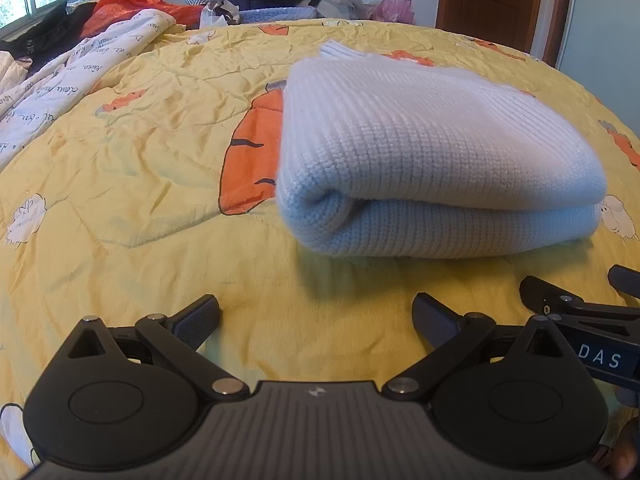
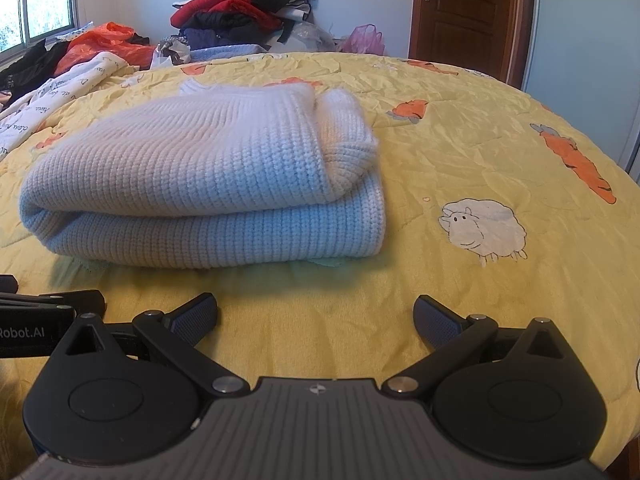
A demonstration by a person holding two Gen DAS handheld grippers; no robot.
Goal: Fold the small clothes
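Garment: a pale blue-white chunky knit sweater is lying folded into a thick rectangular bundle on the yellow quilted bedspread printed with carrots and sheep; in the left wrist view it is sitting at about 1 o'clock from the fingers, in the right wrist view at about 11 o'clock.
Fold state: two stacked layers are showing along the near edge, with a rounded fold on one side and a ribbed cuff or hem tucking over the top layer on the other; a ribbed edge is poking out at the far side.
Left hand-held gripper: its fingers are standing spread wide, holding nothing, hovering over bare bedspread just short of the bundle's near edge and apart from it.
Right hand-held gripper: likewise spread wide and empty, facing the bundle's near right corner without touching it.
Spacing: the two tools are sitting close side by side, each one's edge showing in the other's view.
Progress: this sweater is looking essentially finished, judging by its compact shape; at most a light tidy of the loose cuff is seeming left.
Remaining: a heap of red, black and dark blue clothes is piling at 12 o'clock beyond the bed, so more pieces may be waiting.
Surroundings: a white printed quilt is bunching at 10 o'clock; a brown wooden door is standing at 1 o'clock.
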